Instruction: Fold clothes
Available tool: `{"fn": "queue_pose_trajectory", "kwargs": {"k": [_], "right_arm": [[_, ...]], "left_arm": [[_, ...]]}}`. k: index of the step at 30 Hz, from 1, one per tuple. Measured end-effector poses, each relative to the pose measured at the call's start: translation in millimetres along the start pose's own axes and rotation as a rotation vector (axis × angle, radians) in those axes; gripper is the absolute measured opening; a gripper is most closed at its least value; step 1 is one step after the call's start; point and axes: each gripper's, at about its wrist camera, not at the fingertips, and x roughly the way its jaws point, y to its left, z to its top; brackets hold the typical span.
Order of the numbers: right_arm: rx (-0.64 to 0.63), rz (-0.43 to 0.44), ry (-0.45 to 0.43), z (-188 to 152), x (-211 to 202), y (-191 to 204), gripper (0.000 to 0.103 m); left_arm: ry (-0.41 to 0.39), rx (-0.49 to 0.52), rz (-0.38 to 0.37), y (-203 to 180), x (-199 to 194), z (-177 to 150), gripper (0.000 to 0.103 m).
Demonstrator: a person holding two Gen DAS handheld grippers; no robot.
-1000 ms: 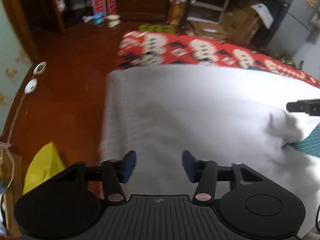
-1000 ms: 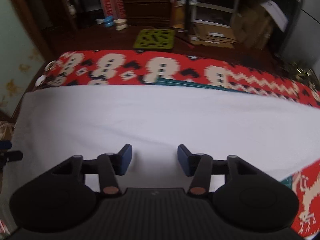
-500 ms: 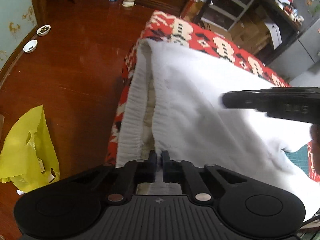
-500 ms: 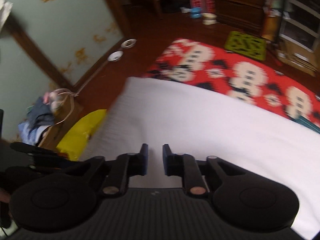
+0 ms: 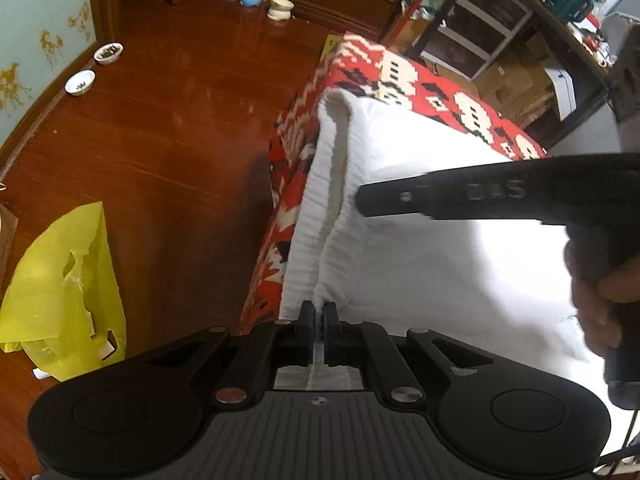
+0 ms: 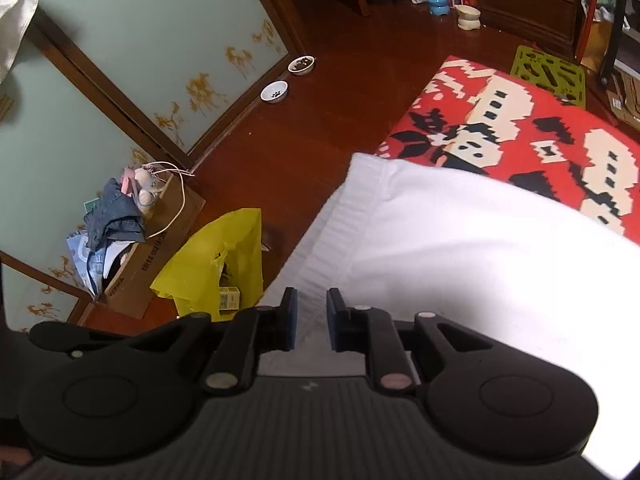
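left wrist view: my left gripper (image 5: 319,330) had its pads pressed together on the ribbed hem of the white garment (image 5: 420,248), pinching a thin ridge of cloth at the near left corner of the red patterned cover (image 5: 404,80). the garment lay spread over that cover, its ribbed band running along the cover's left edge and hanging slightly over it. the right gripper (image 5: 362,200) reached in from the right, above the garment, with a hand (image 5: 600,280) on its handle; from this side i could not tell how its jaws stood. a yellow plastic bag (image 5: 64,288) lay on the wooden floor (image 5: 180,128) beside the cover.

right wrist view: the right gripper (image 6: 311,318) had its jaws narrowly apart and opening a little, with the ribbed band of the white garment (image 6: 460,240) lying between the pads; i saw no pad pressing on it. the red patterned cover (image 6: 540,128) showed beyond the garment's far edge.
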Motion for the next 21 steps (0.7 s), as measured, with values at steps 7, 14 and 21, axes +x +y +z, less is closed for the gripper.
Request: {"fn": "queue_pose_trajectory", "kwargs": {"k": [7,14,21], "right_arm": [[0.008,0.007,0.008,9,34,-3,0.015],[0.072,-0.047,-0.119,21,-9,-46,0.016],[0.150,-0.199,-0.166,0,-60,-124,0.016]], "left_arm": [[0.010,-0.052,-0.009,6,4,4,0.006],[-0.077,-0.015,0.033,-1,-12,34,0.039],[-0.144,0.018,-0.057,-9,23,105,0.053]]}}
